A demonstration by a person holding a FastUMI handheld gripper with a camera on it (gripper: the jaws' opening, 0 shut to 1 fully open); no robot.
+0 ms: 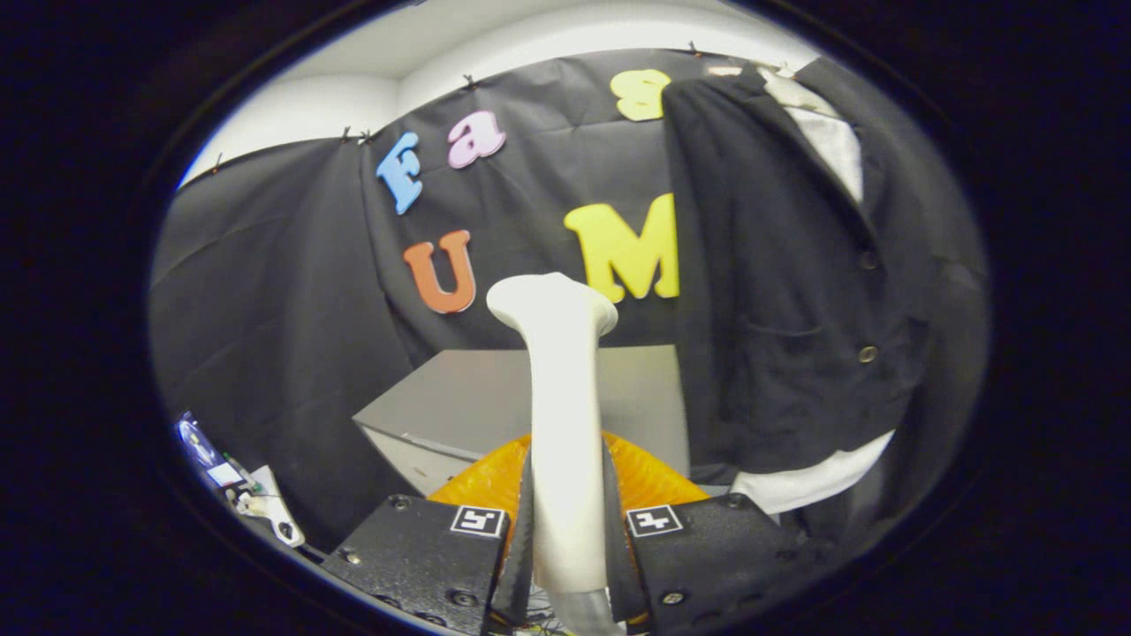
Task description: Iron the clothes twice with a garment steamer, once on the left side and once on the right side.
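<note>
Gripper (565, 539) clamped on the slim neck of the garment steamer (558, 389), whose head rises upright just ahead of the fingers. The dark jacket (778, 291) hangs to the far right over a white shirt (835, 146), apart from the head. The steamer looks rigid, smooth and probably top-heavy, so a low grip suits it; the cloth is soft and will yield.

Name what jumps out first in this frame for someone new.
The white steamer handle stands upright between the gripper fingers, which are shut on it, its flared head rising ahead of them. Beyond and to its right hangs a dark jacket with a white garment inside. A grey table sits behind the handle.
</note>
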